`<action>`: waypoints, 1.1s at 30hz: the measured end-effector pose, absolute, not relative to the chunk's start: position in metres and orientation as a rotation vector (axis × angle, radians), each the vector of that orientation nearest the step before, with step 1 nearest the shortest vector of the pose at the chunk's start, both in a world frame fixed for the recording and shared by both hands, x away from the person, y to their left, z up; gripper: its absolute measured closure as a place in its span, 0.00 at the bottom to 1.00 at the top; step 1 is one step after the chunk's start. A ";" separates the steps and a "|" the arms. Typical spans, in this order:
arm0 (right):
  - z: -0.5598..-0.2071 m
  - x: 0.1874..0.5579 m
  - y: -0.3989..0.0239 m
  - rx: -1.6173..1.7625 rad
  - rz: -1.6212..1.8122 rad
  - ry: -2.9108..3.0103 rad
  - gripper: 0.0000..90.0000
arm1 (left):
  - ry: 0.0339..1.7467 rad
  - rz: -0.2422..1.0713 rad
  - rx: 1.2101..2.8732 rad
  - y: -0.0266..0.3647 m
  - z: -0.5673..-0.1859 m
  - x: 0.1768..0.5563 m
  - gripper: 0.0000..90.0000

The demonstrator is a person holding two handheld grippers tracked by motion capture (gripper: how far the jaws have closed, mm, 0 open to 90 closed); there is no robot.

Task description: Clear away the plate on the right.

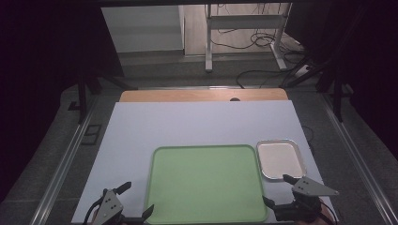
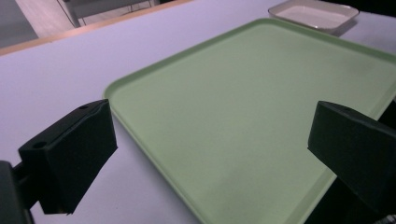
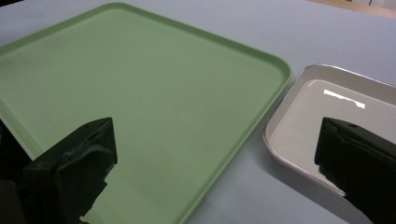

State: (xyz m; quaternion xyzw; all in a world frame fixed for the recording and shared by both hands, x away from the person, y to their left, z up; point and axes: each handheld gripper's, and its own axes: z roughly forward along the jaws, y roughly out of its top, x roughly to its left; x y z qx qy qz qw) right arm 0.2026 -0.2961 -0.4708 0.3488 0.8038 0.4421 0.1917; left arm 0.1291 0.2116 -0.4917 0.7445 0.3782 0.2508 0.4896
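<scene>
High view: the green tray (image 1: 206,183) was seen between both grippers; the right gripper (image 1: 278,191), jaws wide and empty, was placed nearest the metal pan (image 1: 280,159), just beyond it; the left gripper (image 1: 138,200) was likewise spread wide

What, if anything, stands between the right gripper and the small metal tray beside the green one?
Nothing visible. The right gripper hangs open at the table's near edge, with the small metal tray just beyond its far jaw and only bare white tabletop between. The green tray lies to the side, empty.
</scene>
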 end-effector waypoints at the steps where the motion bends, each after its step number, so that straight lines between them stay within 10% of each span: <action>1: -0.470 0.203 -0.298 0.987 1.247 2.251 0.00 | 0.920 0.608 1.800 0.212 -0.492 0.129 0.01; 33: -0.474 0.215 -0.308 1.097 1.254 2.248 0.00 | 0.948 0.535 1.833 0.213 -0.498 0.133 0.04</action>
